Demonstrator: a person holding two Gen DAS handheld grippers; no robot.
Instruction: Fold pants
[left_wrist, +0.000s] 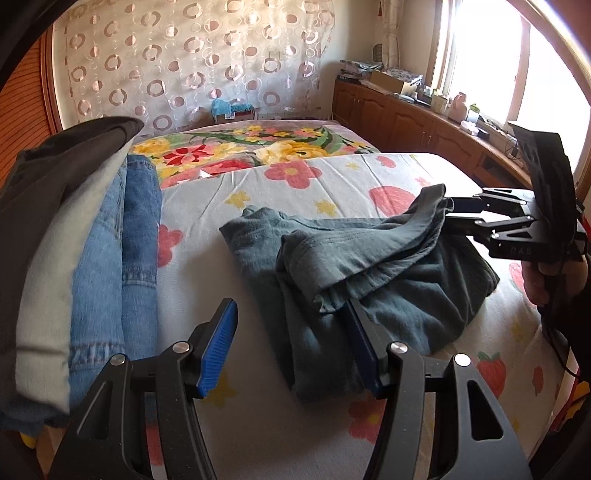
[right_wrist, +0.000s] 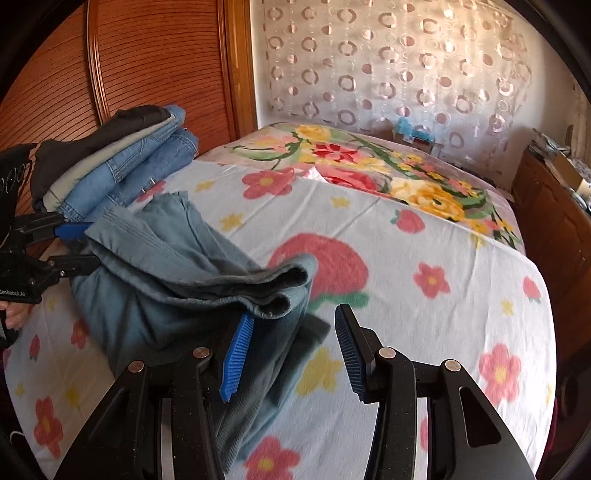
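The grey-green pants (left_wrist: 369, 266) lie bunched and partly folded on the flowered bedsheet (left_wrist: 295, 192), just ahead of the left gripper (left_wrist: 291, 347) and reaching to its right. This gripper's jaws stand apart. The left blue pad (left_wrist: 218, 347) is over bare sheet, clear of the cloth, while the right finger (left_wrist: 364, 350) sits against the near edge of the pants, with a raised fold draped over its tip. Some pant fabric lies in the gap between the two fingers, but nothing is pinched there.

From the right wrist camera, the same pants (right_wrist: 177, 266) spread ahead and to the left of the right gripper (right_wrist: 291, 347). Its jaws are also parted, with no grip on anything. A folded edge of the pants overhangs the tip of its left pad (right_wrist: 236, 358), and a darker flap of cloth lies beneath the gap; the right pad (right_wrist: 351, 354) hangs over sheet alone.

A stack of folded clothes (left_wrist: 92, 258), jeans with paler and darker pieces on top, lies far to the left of the left gripper.

In the left wrist view, the tips of the right gripper are hidden behind the heaped cloth. How many layers the pants are folded into cannot be made out, and the near part of the cloth is blurred in the right wrist view.
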